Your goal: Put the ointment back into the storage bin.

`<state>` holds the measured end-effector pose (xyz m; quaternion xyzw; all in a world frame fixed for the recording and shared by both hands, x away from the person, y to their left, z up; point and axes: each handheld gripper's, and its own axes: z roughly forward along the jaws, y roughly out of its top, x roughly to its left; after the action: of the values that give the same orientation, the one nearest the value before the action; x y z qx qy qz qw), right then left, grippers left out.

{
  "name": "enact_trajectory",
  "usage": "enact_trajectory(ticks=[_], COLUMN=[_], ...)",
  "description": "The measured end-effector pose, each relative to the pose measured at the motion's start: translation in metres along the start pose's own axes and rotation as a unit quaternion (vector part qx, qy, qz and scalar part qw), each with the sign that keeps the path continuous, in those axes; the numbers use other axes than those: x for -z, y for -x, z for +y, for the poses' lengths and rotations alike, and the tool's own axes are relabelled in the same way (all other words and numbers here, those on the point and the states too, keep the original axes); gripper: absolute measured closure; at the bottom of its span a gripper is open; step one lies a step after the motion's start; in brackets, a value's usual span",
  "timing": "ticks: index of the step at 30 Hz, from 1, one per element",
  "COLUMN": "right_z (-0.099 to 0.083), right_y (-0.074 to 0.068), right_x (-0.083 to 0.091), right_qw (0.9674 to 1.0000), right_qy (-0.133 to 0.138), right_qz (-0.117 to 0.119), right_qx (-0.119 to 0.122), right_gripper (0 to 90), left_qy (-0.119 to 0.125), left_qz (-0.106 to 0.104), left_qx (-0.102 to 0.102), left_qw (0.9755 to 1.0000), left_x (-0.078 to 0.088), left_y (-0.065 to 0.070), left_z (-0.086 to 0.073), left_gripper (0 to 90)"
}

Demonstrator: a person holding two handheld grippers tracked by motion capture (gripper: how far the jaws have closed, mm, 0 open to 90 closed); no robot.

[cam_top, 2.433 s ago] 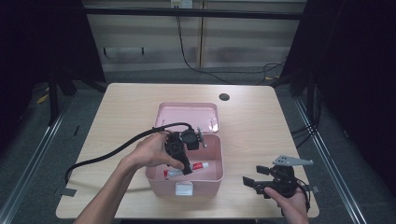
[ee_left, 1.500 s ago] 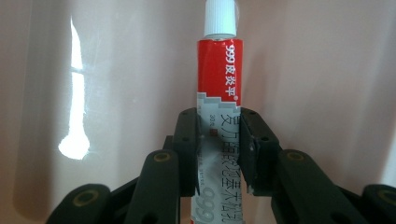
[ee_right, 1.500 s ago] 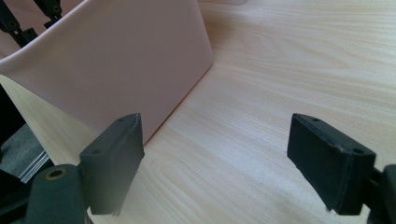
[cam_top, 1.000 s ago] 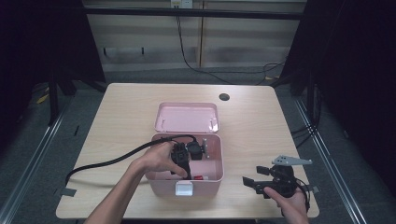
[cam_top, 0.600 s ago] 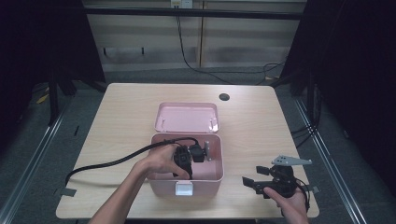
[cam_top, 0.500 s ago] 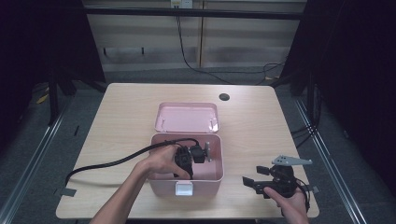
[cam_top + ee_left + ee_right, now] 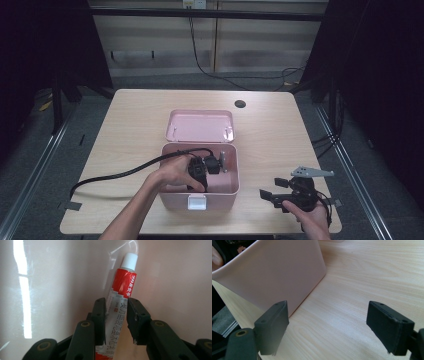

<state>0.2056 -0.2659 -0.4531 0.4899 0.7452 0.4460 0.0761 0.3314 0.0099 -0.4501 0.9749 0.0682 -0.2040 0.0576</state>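
Pink plastic box [image 7: 220, 200], lid open, on the wooden worktop [image 7: 125, 125]; left gripper [image 7: 200, 172] reaches inside. Left gripper view: jaws just beginning to open, pads touching the red-and-white tube [image 7: 120, 305] lying in the box. Best to release it fully, then lift straight out. Right gripper view: right gripper [image 7: 327, 325] wide, empty, beside the box.

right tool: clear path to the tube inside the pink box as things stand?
Probably not. The tube lies inside the pink box, with the left tool down in there, straddling it. The right tool, jaws open, sits outside facing the box wall.
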Motion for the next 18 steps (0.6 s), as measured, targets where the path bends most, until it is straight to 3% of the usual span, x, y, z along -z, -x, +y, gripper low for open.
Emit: enact_trajectory(ticks=[5,9,15,18], right_z=[0.0,0.0,0.0,0.0], right_y=[0.0,0.0,0.0,0.0], right_x=[0.0,0.0,0.0,0.0], right_qw=[1.0,1.0,1.0,1.0], right_qy=[0.0,0.0,0.0,0.0], right_qz=[0.001,0.0,0.0,0.0], right_qx=[0.0,-0.002,-0.002,-0.001], right_gripper=[17.8,17.8,17.8,17.8], left_qy=[0.01,0.015,0.032,0.041], left_qz=[0.002,0.021,0.031,0.024], left_qx=[0.01,0.02,0.018,0.02], left_qw=[0.9999,0.9995,0.9988,0.9987], left_x=[0.005,0.011,0.022,0.028], left_y=[0.0,0.003,0.009,0.009], left_z=[0.0,-0.003,-0.006,-0.008], left_gripper=[62.4,62.5,63.2,63.7])
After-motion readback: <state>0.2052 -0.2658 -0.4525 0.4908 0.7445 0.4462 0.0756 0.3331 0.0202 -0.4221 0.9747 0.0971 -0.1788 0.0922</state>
